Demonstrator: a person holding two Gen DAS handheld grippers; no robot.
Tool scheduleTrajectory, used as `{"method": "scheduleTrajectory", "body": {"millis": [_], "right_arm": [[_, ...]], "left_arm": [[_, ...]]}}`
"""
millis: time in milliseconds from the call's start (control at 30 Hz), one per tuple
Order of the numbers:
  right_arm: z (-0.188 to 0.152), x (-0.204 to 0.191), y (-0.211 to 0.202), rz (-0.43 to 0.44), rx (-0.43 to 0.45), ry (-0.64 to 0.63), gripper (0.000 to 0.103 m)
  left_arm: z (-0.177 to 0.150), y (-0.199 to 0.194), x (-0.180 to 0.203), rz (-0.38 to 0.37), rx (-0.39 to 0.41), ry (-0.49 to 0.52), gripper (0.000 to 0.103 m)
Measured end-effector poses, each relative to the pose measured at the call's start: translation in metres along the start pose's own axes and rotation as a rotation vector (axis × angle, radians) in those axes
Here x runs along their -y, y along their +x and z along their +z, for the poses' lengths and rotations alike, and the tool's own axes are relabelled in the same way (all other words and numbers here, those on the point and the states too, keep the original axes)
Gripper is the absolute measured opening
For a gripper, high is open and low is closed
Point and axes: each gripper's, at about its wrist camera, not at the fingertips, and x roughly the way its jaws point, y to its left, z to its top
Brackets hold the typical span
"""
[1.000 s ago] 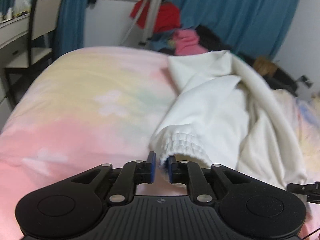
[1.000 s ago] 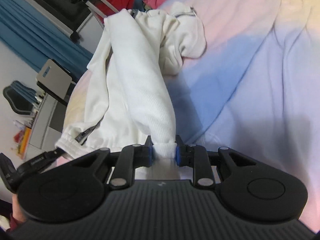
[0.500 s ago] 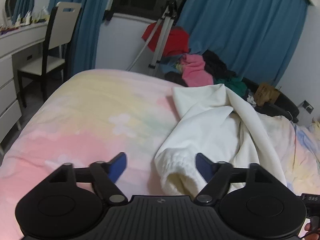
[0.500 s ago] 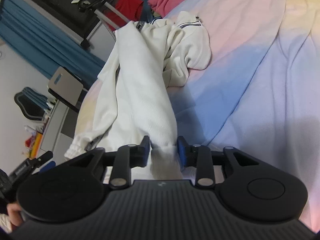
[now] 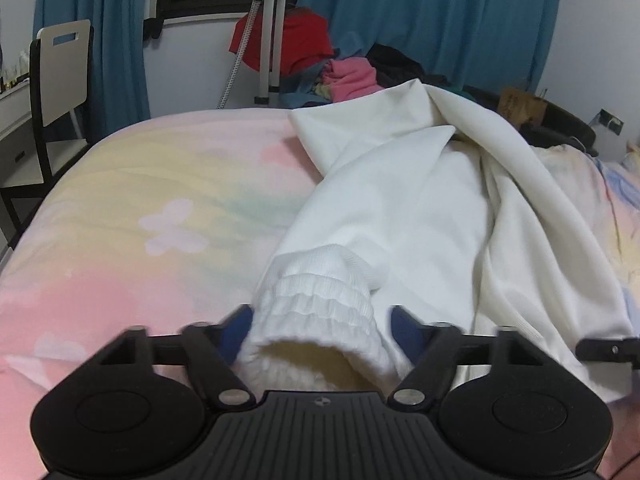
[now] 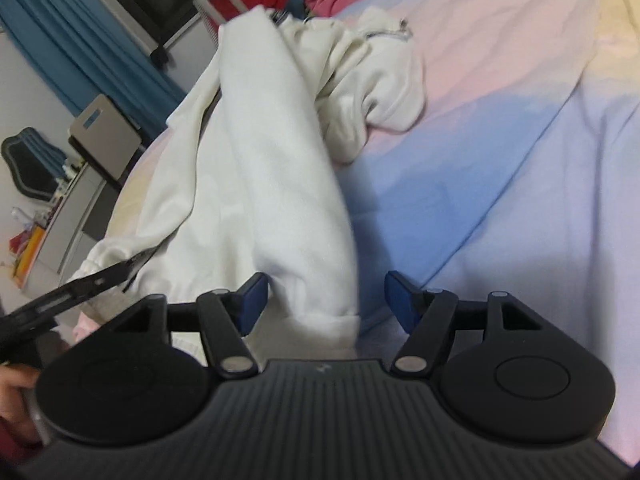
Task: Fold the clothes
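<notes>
A white sweatshirt (image 5: 400,200) lies crumpled on the pastel bedspread (image 5: 160,208). Its ribbed cuff (image 5: 320,300) rests between the spread fingers of my left gripper (image 5: 320,332), which is open and not pinching it. In the right wrist view the other sleeve (image 6: 280,184) runs from the bunched body (image 6: 372,80) down to my right gripper (image 6: 326,306). That gripper is open, and the sleeve end (image 6: 328,320) lies loose between its blue pads (image 6: 250,300). The left gripper (image 6: 80,292) shows at the left edge, beside the other cuff.
Beyond the far edge of the bed stand a tripod (image 5: 268,40), a pile of red and pink clothes (image 5: 344,72) and blue curtains (image 5: 440,12). A chair (image 5: 60,72) and desk are to the left. A hand (image 6: 16,392) shows at lower left.
Both grippers have let go of the sleeve ends. The left one opened first and now sits closer over its cuff; the right one opened in the last half second.
</notes>
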Motion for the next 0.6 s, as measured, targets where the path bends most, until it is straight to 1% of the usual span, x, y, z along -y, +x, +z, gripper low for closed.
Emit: {"method": "scheduleTrajectory", "body": {"millis": [33,67,100,133,200,233,300,400,500,600], "right_arm": [[-0.001,0.000,0.000,0.009,0.009,-0.003,0.059],[-0.002,0.000,0.000,0.021,0.017,-0.002,0.039],[-0.003,0.000,-0.002,0.034,0.025,0.008,0.031],[-0.004,0.001,-0.005,0.046,0.030,0.022,0.030],[-0.008,-0.002,-0.012,0.074,0.045,0.035,0.027],[-0.010,-0.005,-0.017,0.085,0.052,0.045,0.027],[-0.017,-0.011,-0.023,0.121,0.055,0.112,0.026],[-0.041,-0.028,-0.028,0.188,0.077,0.252,0.026],[-0.082,-0.070,-0.012,0.261,0.077,0.348,0.026],[-0.111,-0.120,0.014,0.356,0.064,0.374,0.024]], "left_arm": [[0.001,0.000,-0.001,0.000,0.011,-0.021,0.051],[0.002,0.001,-0.002,0.000,0.022,-0.041,0.047],[0.003,0.001,-0.004,0.000,0.033,-0.062,0.039],[0.004,0.002,-0.005,0.000,0.044,-0.083,0.031],[0.006,0.003,-0.007,0.000,0.065,-0.124,0.021],[0.007,0.003,-0.009,0.000,0.076,-0.145,0.019],[0.015,0.001,-0.019,0.011,0.096,-0.175,0.018],[0.044,-0.011,-0.053,0.058,0.122,-0.189,0.017],[0.073,-0.023,-0.088,0.104,0.147,-0.203,0.016],[0.102,-0.034,-0.123,0.151,0.172,-0.217,0.016]]}}
